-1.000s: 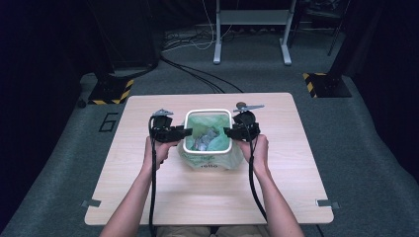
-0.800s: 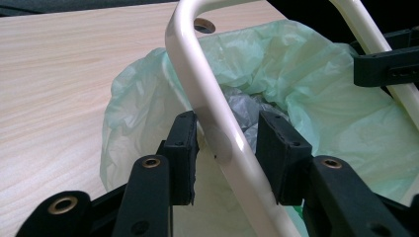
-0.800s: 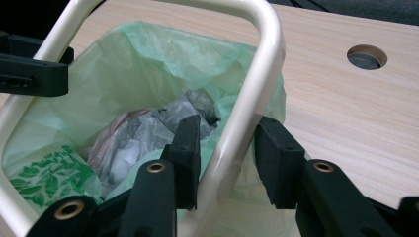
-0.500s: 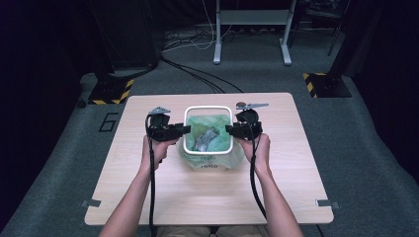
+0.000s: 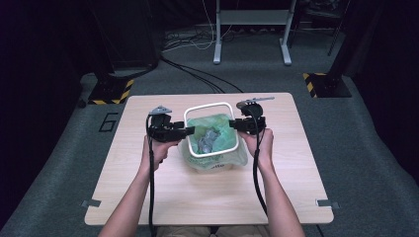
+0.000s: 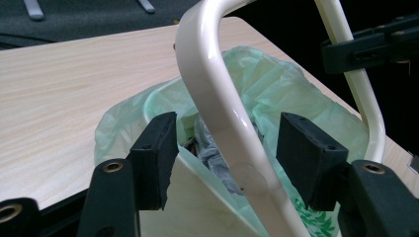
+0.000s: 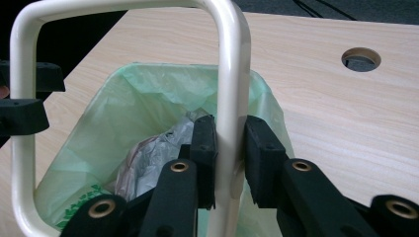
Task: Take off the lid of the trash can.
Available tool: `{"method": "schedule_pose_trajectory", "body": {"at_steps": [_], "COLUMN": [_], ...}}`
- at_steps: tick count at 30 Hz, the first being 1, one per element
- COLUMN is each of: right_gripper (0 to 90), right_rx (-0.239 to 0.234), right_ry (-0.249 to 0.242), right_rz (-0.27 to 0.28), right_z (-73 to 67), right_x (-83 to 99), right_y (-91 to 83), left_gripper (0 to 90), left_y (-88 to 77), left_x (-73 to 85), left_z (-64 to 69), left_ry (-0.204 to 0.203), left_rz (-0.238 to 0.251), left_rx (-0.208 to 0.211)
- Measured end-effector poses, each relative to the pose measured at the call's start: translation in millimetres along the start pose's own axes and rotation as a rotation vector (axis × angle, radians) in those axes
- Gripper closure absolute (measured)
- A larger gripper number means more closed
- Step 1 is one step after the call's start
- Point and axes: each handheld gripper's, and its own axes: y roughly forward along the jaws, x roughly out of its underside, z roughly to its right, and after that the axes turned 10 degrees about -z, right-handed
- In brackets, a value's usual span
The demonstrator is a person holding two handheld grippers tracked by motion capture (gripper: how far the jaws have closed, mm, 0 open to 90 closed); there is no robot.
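A white rounded frame (image 5: 208, 104) sits over a small bin lined with a pale green bag (image 5: 223, 126); crumpled grey rubbish (image 5: 206, 141) lies inside. My left gripper (image 5: 190, 131) is at the frame's left side. In the left gripper view the frame's bar (image 6: 212, 98) runs between the pads (image 6: 157, 143) with gaps on both sides; these jaws have just been opening. My right gripper (image 5: 233, 124) is at the frame's right side. In the right gripper view its pads (image 7: 204, 148) press the bar (image 7: 230, 74), having just been closing.
The bin stands mid-table on a light wooden table (image 5: 148, 187). A round hole (image 7: 360, 59) is cut in the tabletop beyond the bin. Grey carpet, a white stand's legs (image 5: 217, 54) and black-yellow floor weights (image 5: 111, 91) lie behind the table.
The left gripper's jaws have spread apart around the frame's left side and the hand has risen a little. The right gripper's jaws have drawn in on the right side.
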Motion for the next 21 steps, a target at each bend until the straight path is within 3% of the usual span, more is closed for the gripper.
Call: {"method": "schedule_pose_trajectory", "body": {"at_steps": [9, 12, 14, 16, 21], "right_gripper": [75.6, 75.8, 76.1, 76.2, 76.3], "right_rx": [-0.030, -0.047, -0.051, -0.080, -0.074], "right_ry": [-0.006, 0.004, 0.003, 0.014, 0.015], "right_rz": [0.004, 0.012, 0.011, 0.013, 0.019], "right_z": [-0.9, 1.0, 1.3, 2.5, 4.5], "right_x": [-2.2, -1.6, -1.4, -0.6, 0.8], "right_y": [-5.9, -7.3, -7.9, -9.1, -11.8], "left_gripper": [16.5, 13.5, 11.7, 8.2, 5.5], "left_y": [-22.7, -27.8, -31.6, -34.6, -34.9], "left_x": [6.1, 9.4, 14.5, 23.4, 42.4], "left_z": [8.3, 9.2, 10.3, 10.3, 7.0], "left_ry": [0.065, 0.075, 0.091, 0.098, 0.107], "left_rz": [0.043, 0.056, 0.059, 0.065, 0.050], "left_rx": [-0.067, -0.082, -0.130, -0.148, -0.186]}}
